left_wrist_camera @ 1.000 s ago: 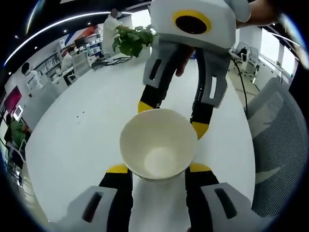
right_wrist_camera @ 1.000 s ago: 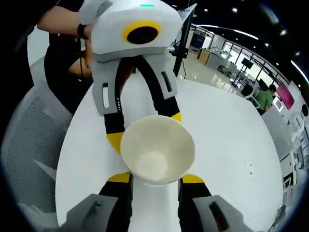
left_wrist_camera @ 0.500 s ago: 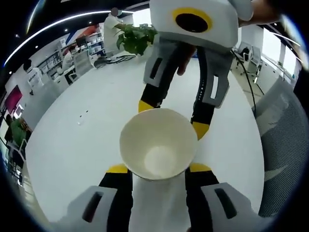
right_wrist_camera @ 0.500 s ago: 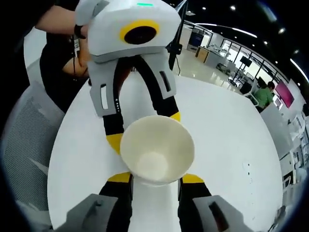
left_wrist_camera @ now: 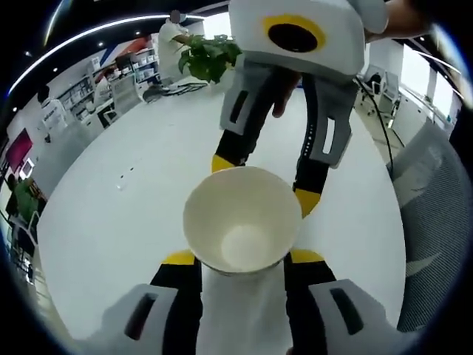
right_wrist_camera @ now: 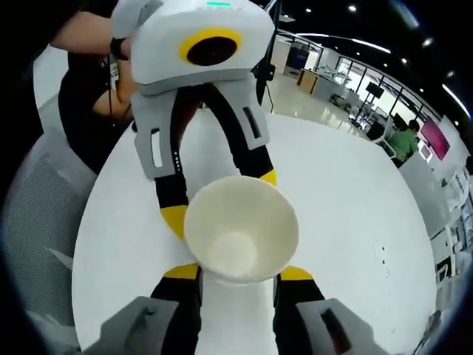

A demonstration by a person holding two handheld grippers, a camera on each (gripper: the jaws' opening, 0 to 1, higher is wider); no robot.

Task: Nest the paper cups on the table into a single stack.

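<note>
A white paper cup (left_wrist_camera: 242,220) stands mouth up over the white round table (left_wrist_camera: 133,200), and I look into its empty inside. My left gripper (left_wrist_camera: 242,257) has its yellow-tipped jaws against the cup's two sides just under the rim. The right gripper (left_wrist_camera: 264,180) comes in from the far side with its jaws flanking the same cup. In the right gripper view the same cup (right_wrist_camera: 241,228) sits between my right gripper (right_wrist_camera: 240,272) and the left gripper (right_wrist_camera: 222,197) opposite. Whether it is one cup or a nested stack is hidden by the rim.
A grey mesh chair (left_wrist_camera: 436,229) stands at the table's edge, also seen as a mesh chair (right_wrist_camera: 37,214) in the right gripper view. A potted plant (left_wrist_camera: 209,59) stands at the far side. A person's arms (right_wrist_camera: 96,44) hold the grippers. Open office lies beyond.
Both grippers and the cup keep their places relative to each other. Only the background has shifted slightly as the views turned.
</note>
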